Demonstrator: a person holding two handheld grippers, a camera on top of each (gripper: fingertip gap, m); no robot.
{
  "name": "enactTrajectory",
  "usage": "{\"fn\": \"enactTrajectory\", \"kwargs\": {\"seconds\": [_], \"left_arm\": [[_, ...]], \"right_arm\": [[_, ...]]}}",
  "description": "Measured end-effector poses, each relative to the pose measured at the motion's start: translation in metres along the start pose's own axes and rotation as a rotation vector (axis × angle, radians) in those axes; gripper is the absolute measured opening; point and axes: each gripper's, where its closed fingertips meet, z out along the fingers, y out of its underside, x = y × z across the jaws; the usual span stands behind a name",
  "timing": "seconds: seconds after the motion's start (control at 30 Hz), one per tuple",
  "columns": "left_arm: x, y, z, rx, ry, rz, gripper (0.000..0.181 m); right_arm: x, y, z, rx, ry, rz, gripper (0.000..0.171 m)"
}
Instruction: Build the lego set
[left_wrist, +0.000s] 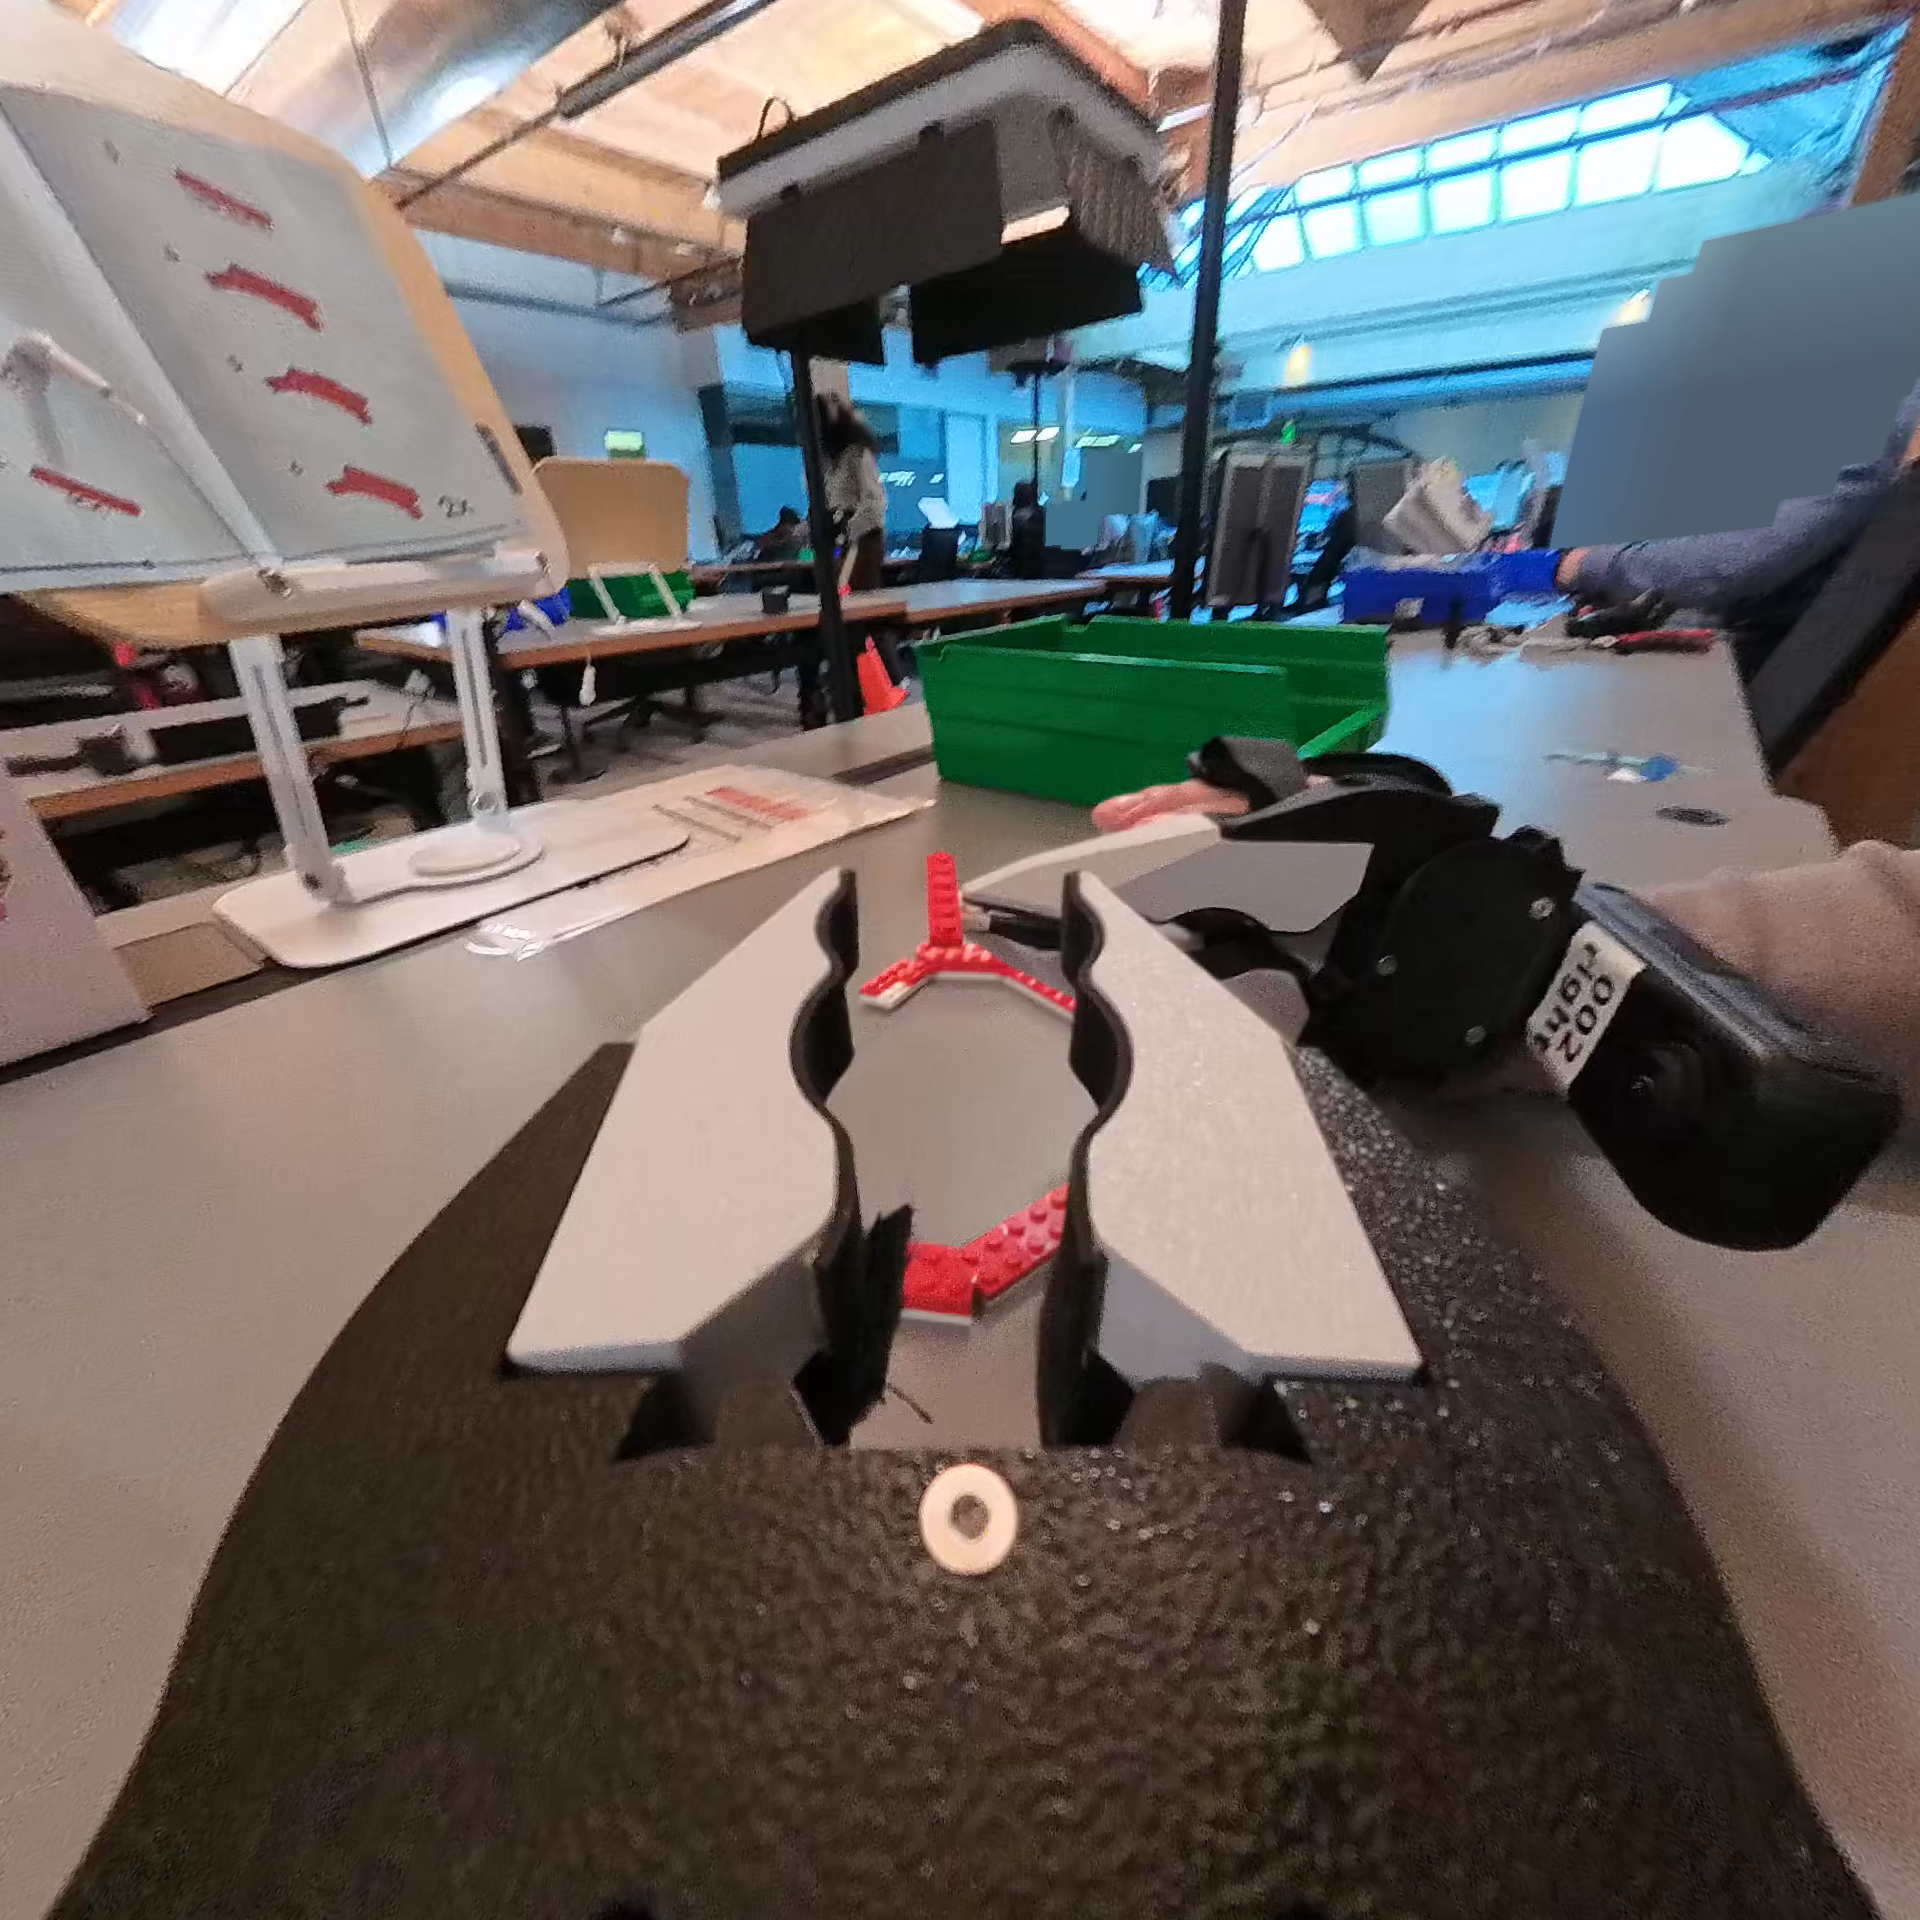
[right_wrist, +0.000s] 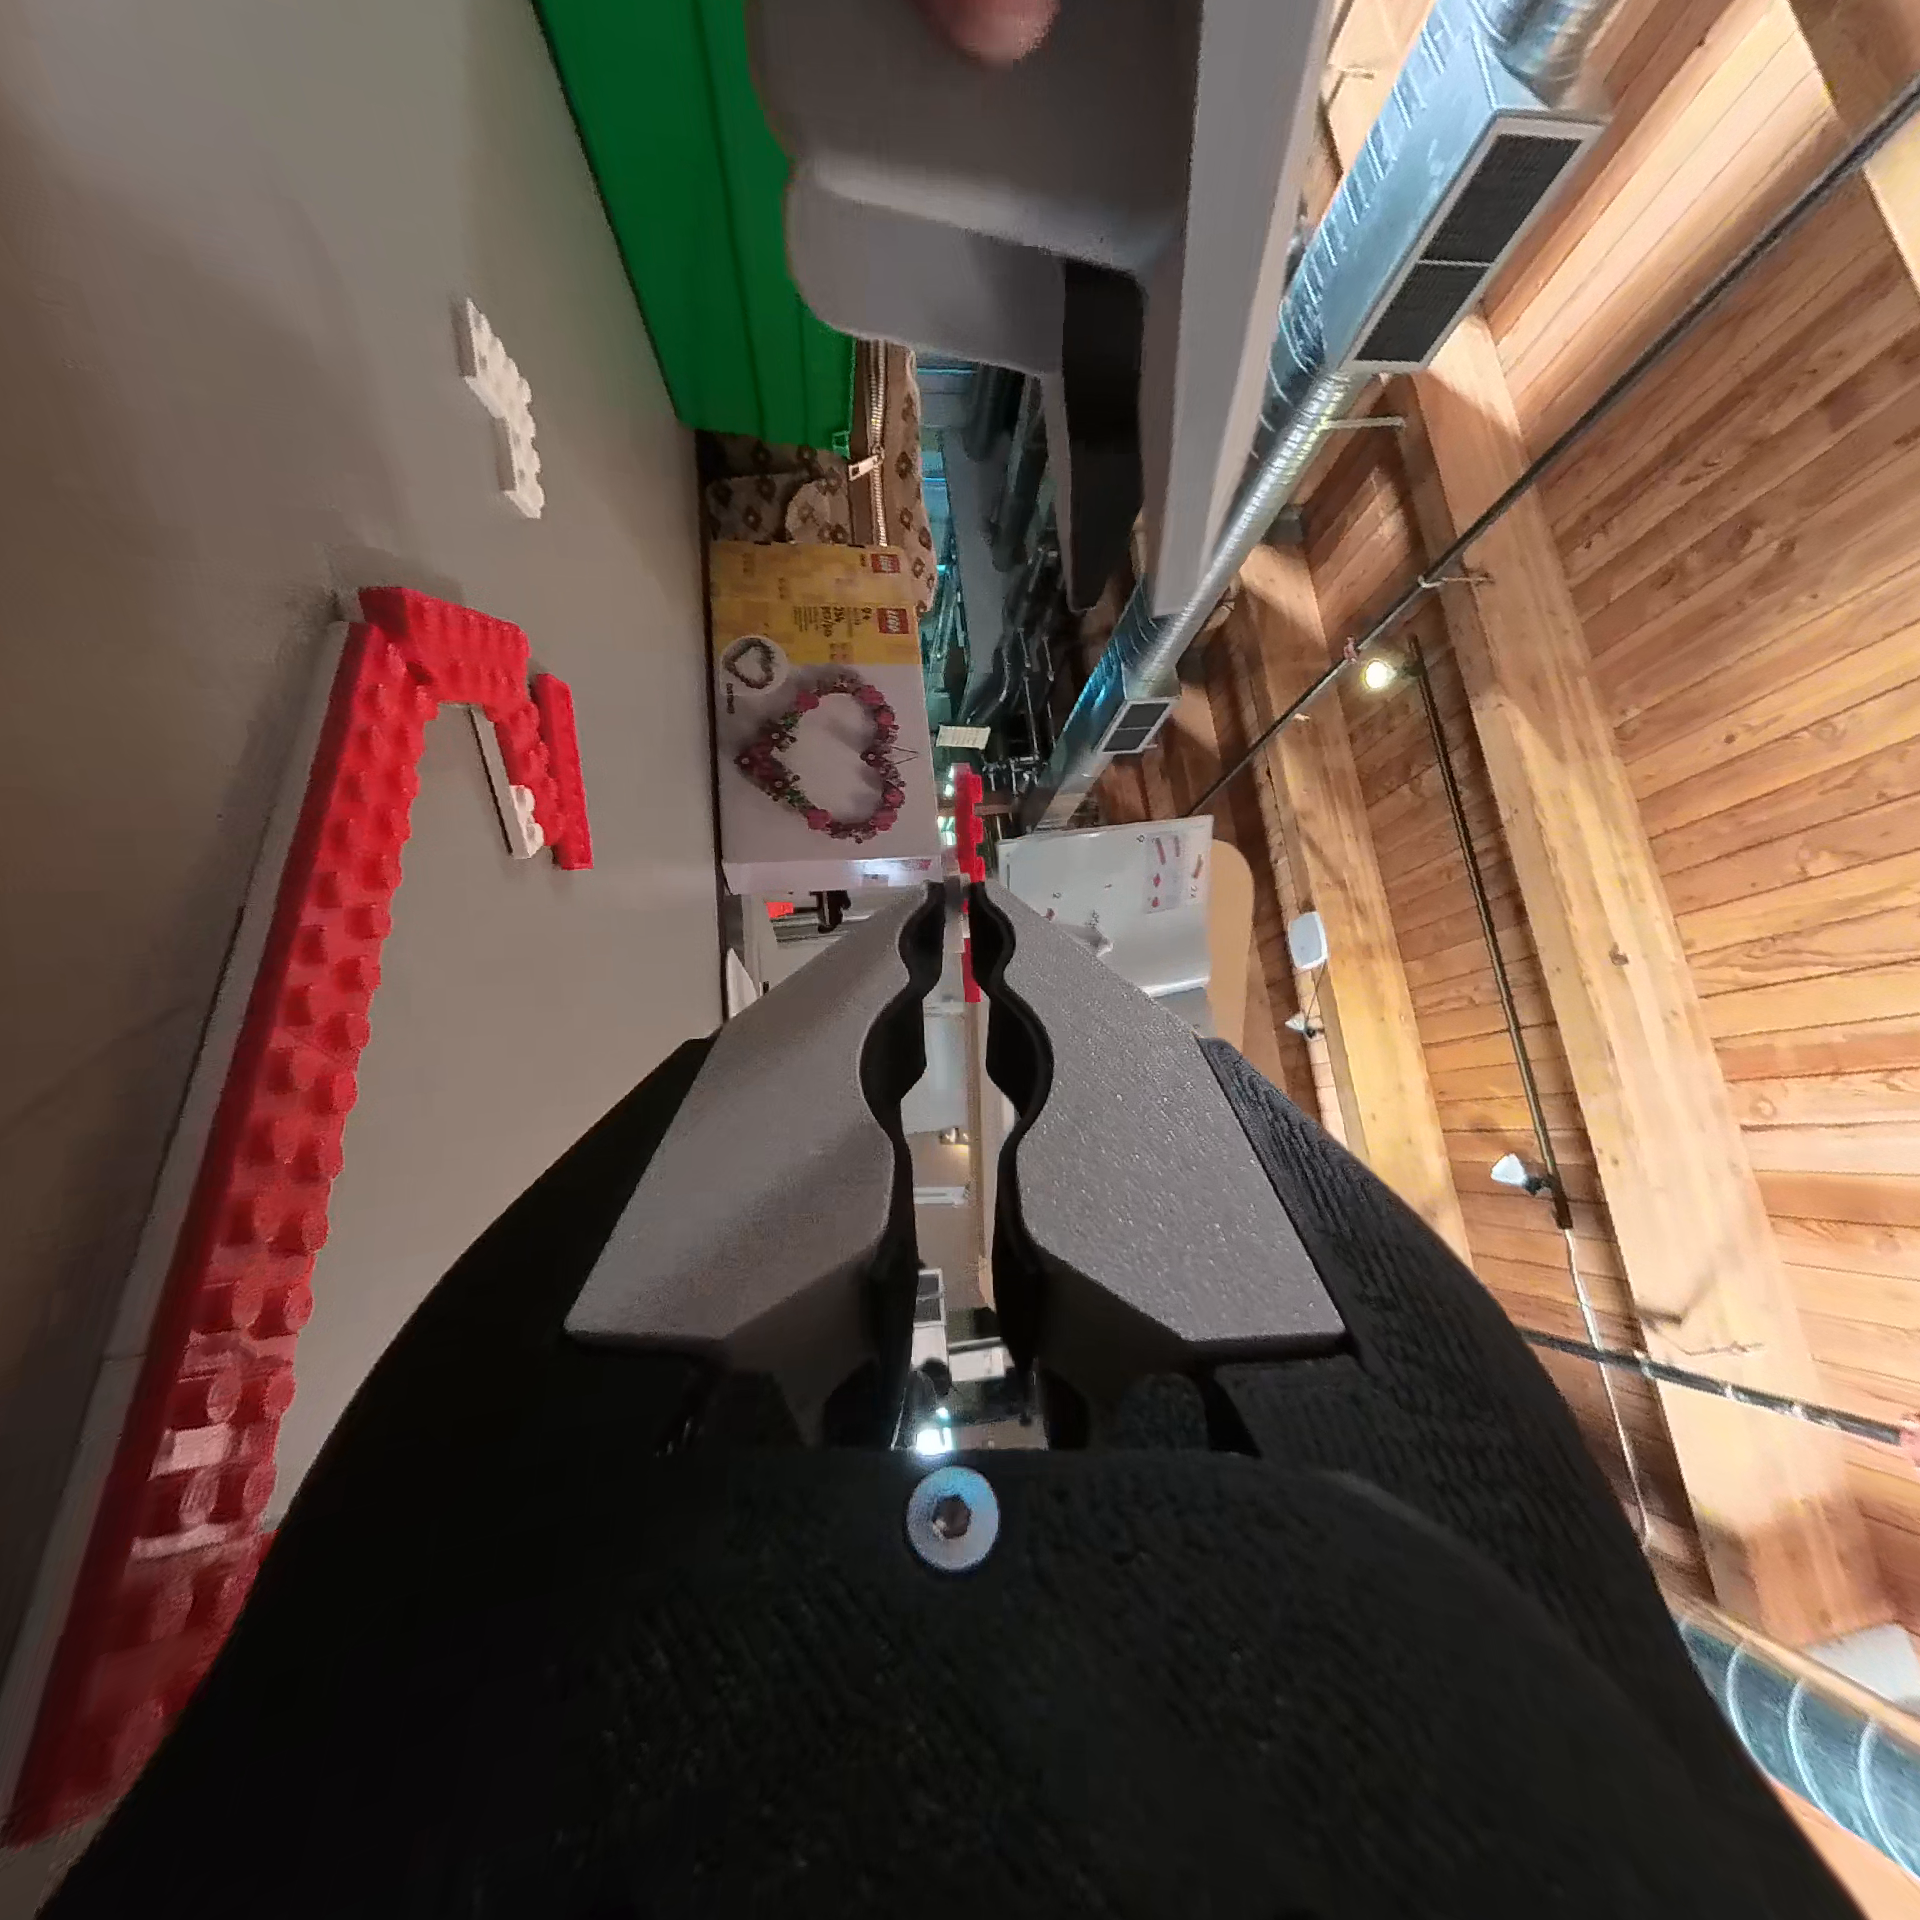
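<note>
A red Lego frame (left_wrist: 992, 1247) of angled plates lies flat on the grey table; it also shows in the right wrist view (right_wrist: 343, 935). My left gripper (left_wrist: 961, 894) is open and low over the frame, with its fingers either side of part of it. My right gripper (right_wrist: 956, 896) is turned on its side and shut on a small red plate (right_wrist: 968, 821). In the left wrist view the right gripper (left_wrist: 982, 902) comes in from the right and holds that plate (left_wrist: 941, 888) upright at the frame's far end (left_wrist: 966, 966).
A small white Lego piece (right_wrist: 504, 405) lies on the table beyond the frame. A green bin (left_wrist: 1143, 696) stands behind. An instruction booklet on a white stand (left_wrist: 260, 343) is at the left, with a plastic bag (left_wrist: 727, 821) beside it. The Lego box (right_wrist: 821, 707) stands farther off. The left gripper's tips are roughly 6 centimeters from the right gripper's.
</note>
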Motion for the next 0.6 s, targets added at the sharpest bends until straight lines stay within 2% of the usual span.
{"fn": "enactTrajectory", "kwargs": {"seconds": [0.2, 0.4, 0.6], "left_arm": [[-0.007, 0.021, 0.007, -0.128, -0.045, 0.013, 0.033], [-0.004, 0.03, 0.01, -0.146, -0.002, -0.079, 0.027], [-0.004, 0.037, 0.008, -0.182, -0.008, -0.058, 0.007]], "right_arm": [[0.002, -0.003, 0.004, 0.017, 0.013, 0.004, 0.002], [0.001, -0.017, 0.003, 0.062, 0.009, -0.035, 0.002], [-0.007, -0.023, 0.004, 0.062, -0.009, -0.092, 0.002]]}}
